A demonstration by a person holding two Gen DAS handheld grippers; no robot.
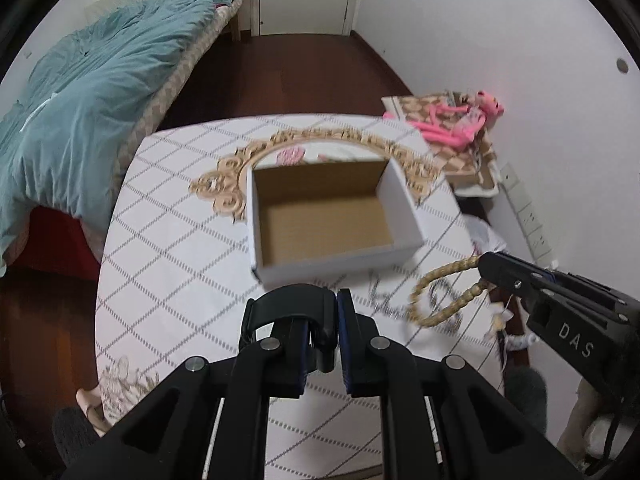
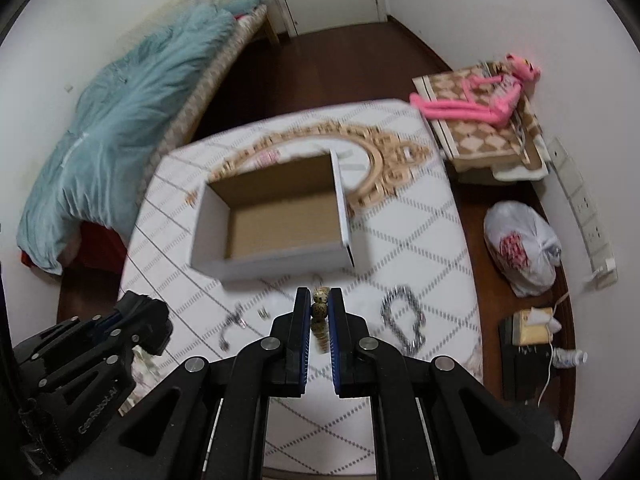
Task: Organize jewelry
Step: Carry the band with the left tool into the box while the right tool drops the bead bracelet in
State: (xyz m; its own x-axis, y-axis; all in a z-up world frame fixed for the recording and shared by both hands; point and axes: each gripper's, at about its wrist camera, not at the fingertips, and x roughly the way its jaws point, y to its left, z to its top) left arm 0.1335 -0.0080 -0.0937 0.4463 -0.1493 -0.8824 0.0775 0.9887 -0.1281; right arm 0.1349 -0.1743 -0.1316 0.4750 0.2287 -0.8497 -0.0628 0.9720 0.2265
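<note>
An open white cardboard box (image 1: 332, 216) with a brown inside stands empty on the table; it also shows in the right wrist view (image 2: 276, 224). My right gripper (image 2: 320, 304) is shut on a tan beaded bracelet (image 2: 320, 308). In the left wrist view the bracelet (image 1: 440, 296) hangs as a loop from the right gripper (image 1: 486, 266), above the table to the right of the box. My left gripper (image 1: 336, 320) is shut and empty, just in front of the box. A silver chain bracelet (image 2: 402, 320) and a small silver piece (image 2: 232, 324) lie on the cloth.
The table has a white diamond-pattern cloth (image 1: 168, 240) with a gold ornamental print (image 1: 228, 184). A bed with a teal quilt (image 1: 92, 92) is at the left. A pink plush toy (image 2: 484, 100) on a checkered box and a white plastic bag (image 2: 520, 248) are at the right.
</note>
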